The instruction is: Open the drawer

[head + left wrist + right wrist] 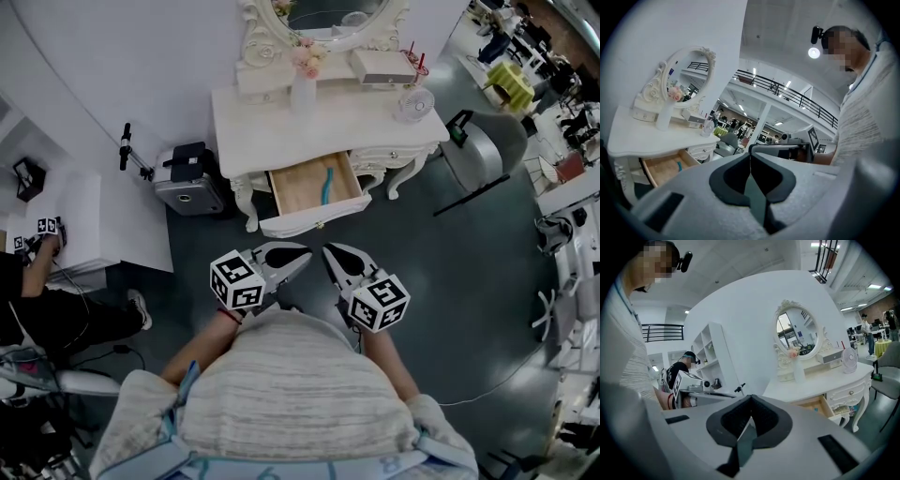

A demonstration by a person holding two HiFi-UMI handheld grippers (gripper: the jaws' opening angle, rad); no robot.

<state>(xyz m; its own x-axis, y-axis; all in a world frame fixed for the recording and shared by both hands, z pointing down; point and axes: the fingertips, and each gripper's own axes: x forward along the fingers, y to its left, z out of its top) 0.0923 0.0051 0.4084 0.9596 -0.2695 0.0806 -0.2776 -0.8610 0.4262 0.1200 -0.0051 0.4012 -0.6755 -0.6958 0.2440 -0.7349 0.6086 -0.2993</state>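
The drawer [314, 192] of the white desk [272, 131] stands pulled out, its front edge over grey floor [441, 281]. The left tool [305, 257] and right tool [327, 250] hover clenched and empty, near that edge.

Wooden drawer [314, 192] pulled open under white dresser [272, 131].

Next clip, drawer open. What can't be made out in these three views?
- Teal item in the drawer: too small in every view to identify.
- Drawer's rear: in the head view, hidden under the tabletop.
- Mirror: cut off by the head view's top edge.
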